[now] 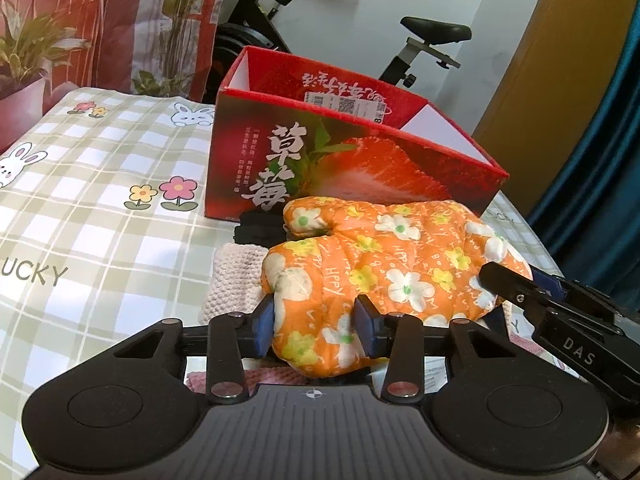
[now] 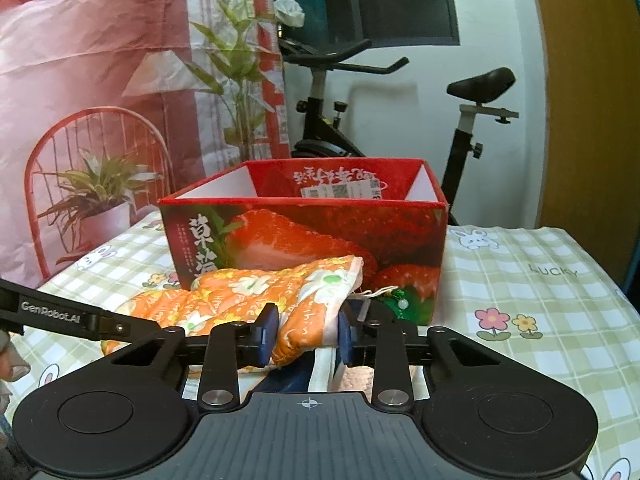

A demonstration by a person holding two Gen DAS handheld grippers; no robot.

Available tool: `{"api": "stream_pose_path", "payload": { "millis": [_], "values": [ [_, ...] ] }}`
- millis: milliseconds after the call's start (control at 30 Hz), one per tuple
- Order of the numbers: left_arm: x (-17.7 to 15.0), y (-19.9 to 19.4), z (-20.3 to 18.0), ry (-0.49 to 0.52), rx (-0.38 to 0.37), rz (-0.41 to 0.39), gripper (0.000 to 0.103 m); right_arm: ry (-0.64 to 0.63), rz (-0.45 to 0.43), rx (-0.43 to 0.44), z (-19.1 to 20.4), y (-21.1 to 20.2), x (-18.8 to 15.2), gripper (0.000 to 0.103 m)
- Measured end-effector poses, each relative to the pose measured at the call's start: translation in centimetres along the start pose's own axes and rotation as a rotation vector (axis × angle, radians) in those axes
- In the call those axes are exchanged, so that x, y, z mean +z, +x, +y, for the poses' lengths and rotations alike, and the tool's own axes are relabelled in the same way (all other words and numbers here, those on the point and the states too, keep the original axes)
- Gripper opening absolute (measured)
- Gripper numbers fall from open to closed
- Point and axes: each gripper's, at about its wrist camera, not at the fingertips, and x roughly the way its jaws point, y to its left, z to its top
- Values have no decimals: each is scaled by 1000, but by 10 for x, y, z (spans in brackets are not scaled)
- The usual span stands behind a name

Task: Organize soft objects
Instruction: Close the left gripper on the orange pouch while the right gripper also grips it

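Mitt pinched at both ends between my left gripper and right gripper, just short of the box; I fear one padded edge slipping free, leaving it sagging and snagging the near rim.

Quilted cotton mitt, soft and puckered, matt orange print. Behind it the box: glossy printed card, white matt inside. Left of the mitt, a coarse knitted cloth. Underneath, the smooth woven sheet. Grippers' pads look rubbery, matt blue.
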Motion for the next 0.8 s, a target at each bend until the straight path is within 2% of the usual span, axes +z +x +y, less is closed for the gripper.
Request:
{"api": "stream_pose_path", "payload": {
  "millis": [133, 300, 367, 433, 500, 800],
  "values": [
    [-2, 2, 5, -21, 8, 9, 50, -2, 10, 9, 1, 1, -1, 28],
    [-3, 4, 9, -39, -4, 7, 50, 4, 18, 14, 1, 3, -2, 27],
    [-2, 2, 9, -40, -17, 0, 42, 2, 19, 16, 2, 3, -2, 27],
    [0, -2, 7, -29, -4, -18, 24, -3, 16, 18, 2, 2, 1, 25],
    [4, -9, 7, -17, 6, -51, 16, -12, -1, 27, 4, -3, 6, 24],
    [27, -43, -8, 53, 26, -192, 15, -66, -97, 51, 11, -28, 37, 22]
  ]
}}
